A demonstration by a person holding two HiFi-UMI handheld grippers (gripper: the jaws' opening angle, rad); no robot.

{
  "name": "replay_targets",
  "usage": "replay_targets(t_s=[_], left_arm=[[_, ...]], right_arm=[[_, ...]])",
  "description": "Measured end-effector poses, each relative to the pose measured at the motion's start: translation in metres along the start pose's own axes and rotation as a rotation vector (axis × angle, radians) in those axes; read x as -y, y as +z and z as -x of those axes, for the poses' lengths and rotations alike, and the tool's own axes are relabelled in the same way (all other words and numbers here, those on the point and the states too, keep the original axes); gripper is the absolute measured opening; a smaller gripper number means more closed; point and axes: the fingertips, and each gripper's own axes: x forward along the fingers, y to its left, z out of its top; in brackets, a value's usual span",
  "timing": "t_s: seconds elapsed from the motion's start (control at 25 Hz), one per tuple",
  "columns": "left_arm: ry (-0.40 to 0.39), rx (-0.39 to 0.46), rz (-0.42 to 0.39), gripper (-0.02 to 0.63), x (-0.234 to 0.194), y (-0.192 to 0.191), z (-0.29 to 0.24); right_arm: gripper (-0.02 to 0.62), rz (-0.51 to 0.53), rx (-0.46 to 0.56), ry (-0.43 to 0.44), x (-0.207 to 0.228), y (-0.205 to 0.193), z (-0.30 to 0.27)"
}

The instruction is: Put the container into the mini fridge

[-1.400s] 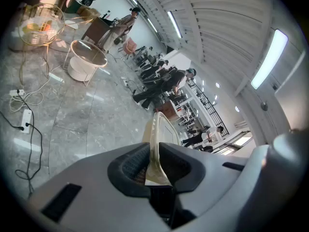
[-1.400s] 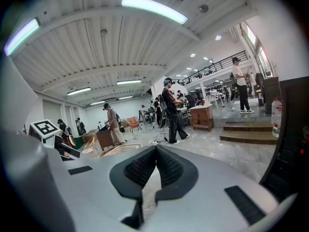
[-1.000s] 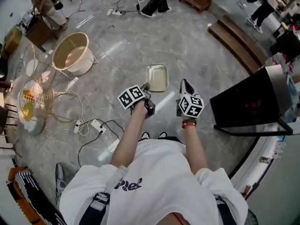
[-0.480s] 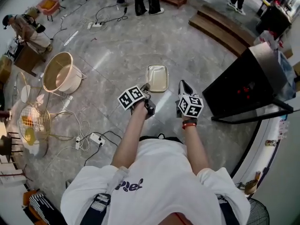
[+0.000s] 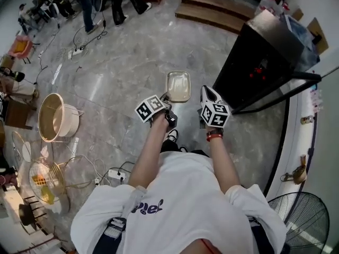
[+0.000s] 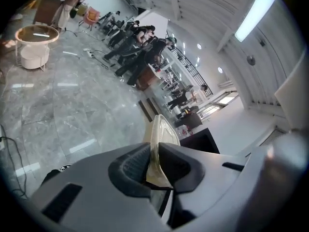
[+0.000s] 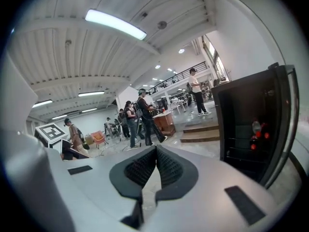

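Dark print [image 5: 145,208] on the white shirt [image 5: 185,192], roughly "Plef"; nothing else legible

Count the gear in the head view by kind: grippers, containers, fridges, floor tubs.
container: 1
mini fridge: 1
round tub: 1
grippers: 2, left gripper and right gripper
total: 5

Your left gripper [image 6: 153,151] is hiding the container's [image 6: 161,128] near edge, the red things [image 7: 258,135] inside the dark mini fridge [image 7: 232,100] are showing too small to tell, and the head view's edge is cutting off the floor fan [image 5: 296,218].
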Motion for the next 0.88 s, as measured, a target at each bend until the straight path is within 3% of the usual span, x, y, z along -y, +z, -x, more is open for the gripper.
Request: replay_targets(t_s=[0.36,0.88], left_arm=[[-0.114,-0.199,-0.113,0.066,0.073,-0.029,-0.108],[-0.259,-0.412,-0.241,0.067,0.145,-0.045,-0.205]], right_arm=[[0.015,-0.06,0.05,-0.218,0.099,0.026,-0.007],[0.015,-0.129,0.112,-0.459,0.176,0.048,-0.023]])
